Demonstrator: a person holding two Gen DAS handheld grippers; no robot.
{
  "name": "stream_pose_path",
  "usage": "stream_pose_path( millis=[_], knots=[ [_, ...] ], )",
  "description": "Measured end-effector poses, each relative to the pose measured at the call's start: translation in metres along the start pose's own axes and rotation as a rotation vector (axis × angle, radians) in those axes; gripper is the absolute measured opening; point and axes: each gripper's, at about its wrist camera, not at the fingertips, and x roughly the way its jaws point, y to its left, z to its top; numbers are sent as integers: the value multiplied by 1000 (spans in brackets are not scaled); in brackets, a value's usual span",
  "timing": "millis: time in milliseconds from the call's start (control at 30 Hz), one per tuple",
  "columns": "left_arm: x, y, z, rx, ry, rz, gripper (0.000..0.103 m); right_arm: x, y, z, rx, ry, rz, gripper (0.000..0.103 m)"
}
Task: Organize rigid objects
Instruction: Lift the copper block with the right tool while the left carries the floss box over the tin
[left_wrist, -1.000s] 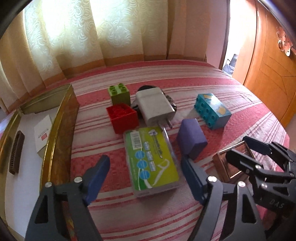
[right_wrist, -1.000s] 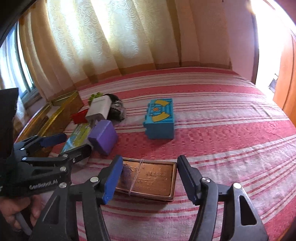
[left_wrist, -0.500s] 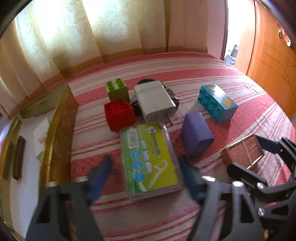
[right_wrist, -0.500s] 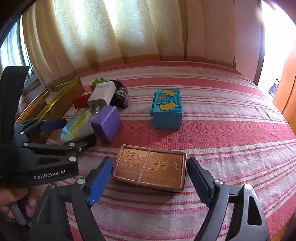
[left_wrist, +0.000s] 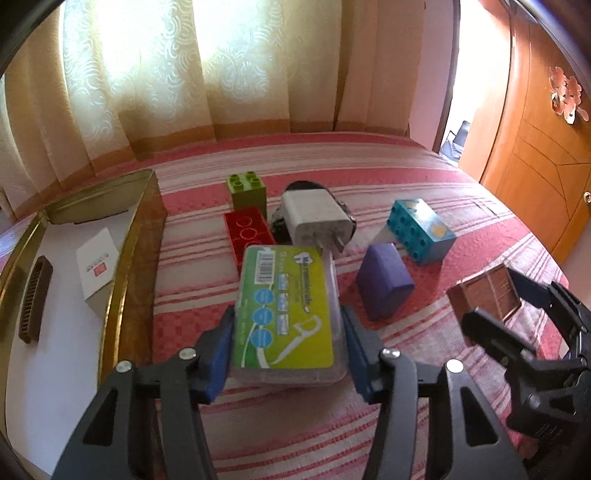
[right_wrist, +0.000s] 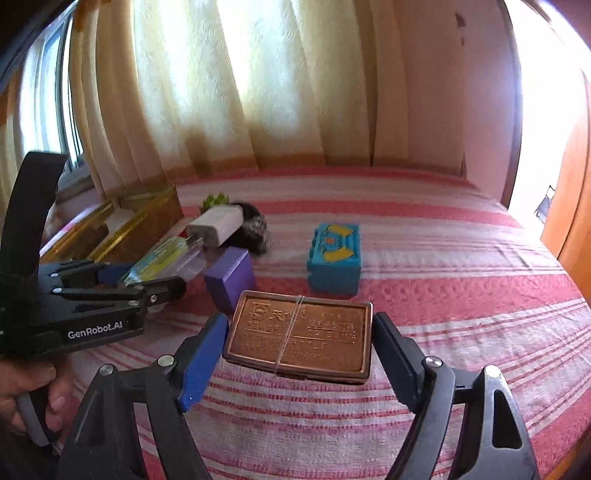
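Observation:
On the red striped bedspread lies a clear floss pick box with a green label. My left gripper straddles its near end. The jaws are closing and both blue pads touch the box's long sides. The right wrist view shows the same box between the left gripper's fingers. A flat copper tin bound with a rubber band lies between the fingers of my right gripper. Its pads flank the tin's short ends with small gaps. In the left wrist view, that tin and the right gripper are at the right.
A purple block, a blue toy brick, a white charger, a red brick and a green brick lie beyond. A gold-rimmed tray on the left holds a white box and a brown comb. Curtains hang behind.
The left jaws have narrowed from wide apart to touching the floss pick box. The right jaws have spread and moved forward to either side of the copper tin.

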Motion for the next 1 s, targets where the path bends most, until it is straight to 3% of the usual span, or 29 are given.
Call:
stream_pose_path(
  millis=[200, 567, 700, 1000],
  knots=[
    [-11, 6, 1, -30, -62, -4, 53, -15, -1, -2, 11, -94, 15, 81],
    [-43, 13, -7, -65, -225, 26, 53, -24, -1, -4, 24, -169, 12, 81],
    [-55, 14, -10, -63, -286, 49, 53, -32, 2, -6, 36, -256, 14, 81],
    [-72, 20, -17, -77, -361, 86, 53, -35, 3, -7, 36, -275, 14, 81]
  ],
)
